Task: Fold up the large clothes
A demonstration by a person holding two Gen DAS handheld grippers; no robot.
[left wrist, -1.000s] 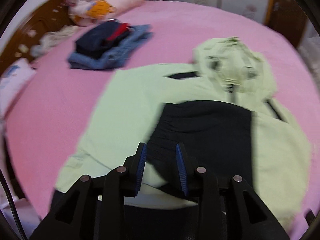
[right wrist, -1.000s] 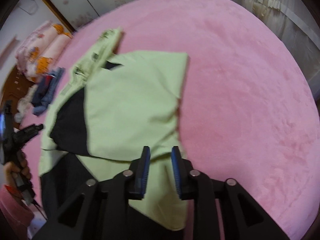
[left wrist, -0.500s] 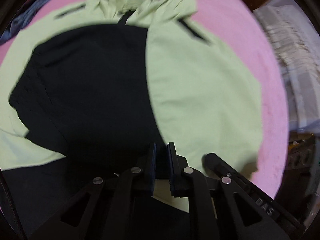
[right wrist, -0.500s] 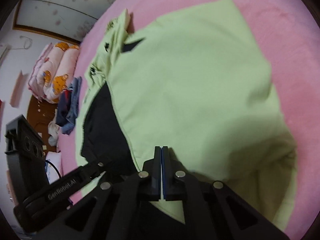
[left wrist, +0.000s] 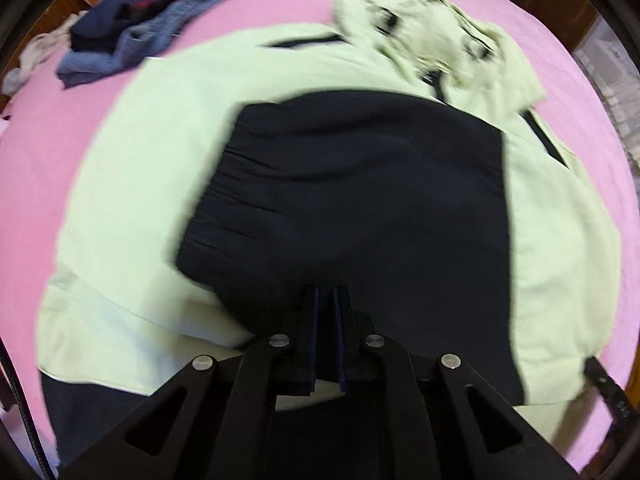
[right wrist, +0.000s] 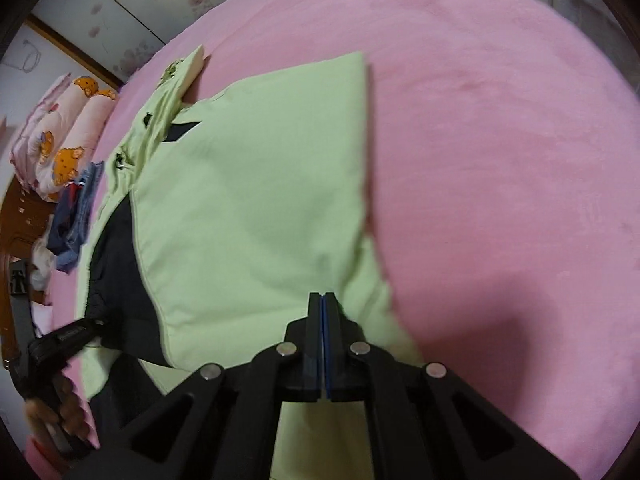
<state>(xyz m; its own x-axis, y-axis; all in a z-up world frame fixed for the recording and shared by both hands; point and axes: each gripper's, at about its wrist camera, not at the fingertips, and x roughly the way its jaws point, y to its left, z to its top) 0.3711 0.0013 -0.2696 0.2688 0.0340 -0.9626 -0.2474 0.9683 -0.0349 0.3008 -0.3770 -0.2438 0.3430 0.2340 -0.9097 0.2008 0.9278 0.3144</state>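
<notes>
— Left hand-held gripper (left wrist: 326,300) pinched on jacket's (left wrist: 168,152) dark hem, right hand-held gripper (right wrist: 323,304) clenched on green hem. Jacket spread on pink bed (right wrist: 500,140).
— Lift both evenly; fold toward hood (left wrist: 432,36), edges aligned.

A pale lime-green jacket (left wrist: 132,184) with a black panel (left wrist: 360,200) is lying on a plain pink bedspread (right wrist: 500,140). Blue denim and navy folded clothes (left wrist: 132,28), with a streak of red, are sitting beyond it. Pink rolled bedding (right wrist: 60,128) is showing orange bear prints. Black grippers are showing blue pads (right wrist: 327,344).
</notes>
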